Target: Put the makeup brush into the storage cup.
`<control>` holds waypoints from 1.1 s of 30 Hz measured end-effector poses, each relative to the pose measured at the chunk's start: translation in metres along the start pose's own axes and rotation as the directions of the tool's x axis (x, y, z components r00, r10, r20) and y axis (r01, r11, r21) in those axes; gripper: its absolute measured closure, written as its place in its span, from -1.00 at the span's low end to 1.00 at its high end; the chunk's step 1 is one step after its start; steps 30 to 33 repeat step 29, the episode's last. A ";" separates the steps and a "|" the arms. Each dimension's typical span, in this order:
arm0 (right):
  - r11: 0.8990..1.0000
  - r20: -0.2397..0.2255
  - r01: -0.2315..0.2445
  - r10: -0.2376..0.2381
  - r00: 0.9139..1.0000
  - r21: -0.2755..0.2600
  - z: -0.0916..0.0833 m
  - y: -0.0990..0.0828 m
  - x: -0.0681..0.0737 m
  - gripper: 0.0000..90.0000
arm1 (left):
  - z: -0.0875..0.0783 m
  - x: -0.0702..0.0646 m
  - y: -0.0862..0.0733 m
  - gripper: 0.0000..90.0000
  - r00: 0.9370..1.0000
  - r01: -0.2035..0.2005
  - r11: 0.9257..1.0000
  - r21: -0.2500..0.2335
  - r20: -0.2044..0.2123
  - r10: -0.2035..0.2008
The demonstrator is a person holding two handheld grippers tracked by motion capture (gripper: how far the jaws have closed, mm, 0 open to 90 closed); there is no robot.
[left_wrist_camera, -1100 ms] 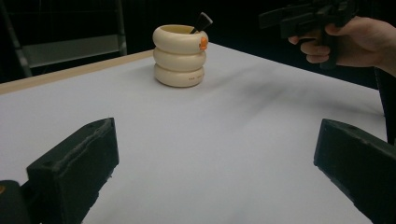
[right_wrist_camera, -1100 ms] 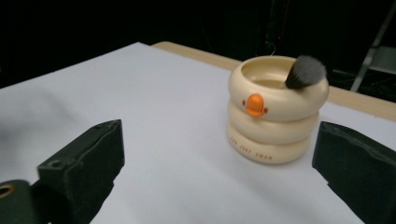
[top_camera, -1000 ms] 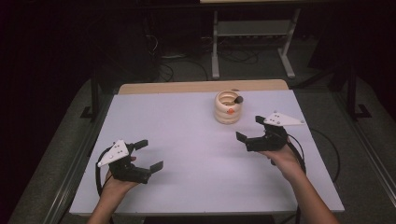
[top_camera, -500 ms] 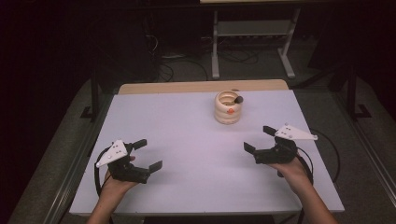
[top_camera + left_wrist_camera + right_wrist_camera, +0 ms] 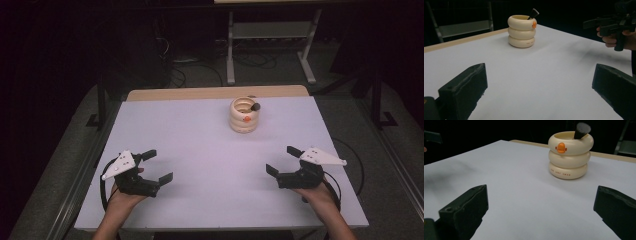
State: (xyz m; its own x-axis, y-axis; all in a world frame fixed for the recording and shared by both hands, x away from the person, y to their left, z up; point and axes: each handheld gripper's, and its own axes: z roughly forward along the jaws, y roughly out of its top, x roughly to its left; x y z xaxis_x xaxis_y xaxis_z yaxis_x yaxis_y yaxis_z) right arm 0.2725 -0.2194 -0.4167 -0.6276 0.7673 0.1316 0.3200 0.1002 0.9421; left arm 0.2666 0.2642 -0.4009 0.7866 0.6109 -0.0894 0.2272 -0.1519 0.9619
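Pulled back toward the lower right of the frame, the right gripper (image 5: 282, 164) now sits level with the left gripper (image 5: 155, 165), both with jaws apart and empty. Farther off, upper centre, the cream ringed holder (image 5: 244, 116) keeps its brush (image 5: 255, 106), seemingly untouched.

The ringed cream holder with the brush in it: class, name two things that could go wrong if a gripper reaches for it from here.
1. The holder is tall and narrow, standing alone on the white table; a sideways nudge from the right gripper might tip it.
2. The brush leans loose against the rim; a jaw brushing it could lever it out or rock the holder.
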 end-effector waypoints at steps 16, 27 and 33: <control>1.000 0.001 0.004 -0.004 1.000 0.000 -0.016 -0.014 0.006 -1.00 | -0.004 0.000 -0.005 -1.00 1.000 0.008 1.000 0.004 -0.009 -0.008; 0.999 -0.007 0.042 -0.042 0.999 -0.003 -0.016 -0.011 0.009 -1.00 | -0.002 0.000 -0.007 -1.00 1.000 0.008 1.000 0.019 -0.008 -0.008; 0.999 -0.007 0.041 -0.042 0.999 -0.008 -0.017 -0.011 0.009 -1.00 | -0.002 0.000 -0.007 -1.00 1.000 0.008 1.000 0.021 -0.008 -0.008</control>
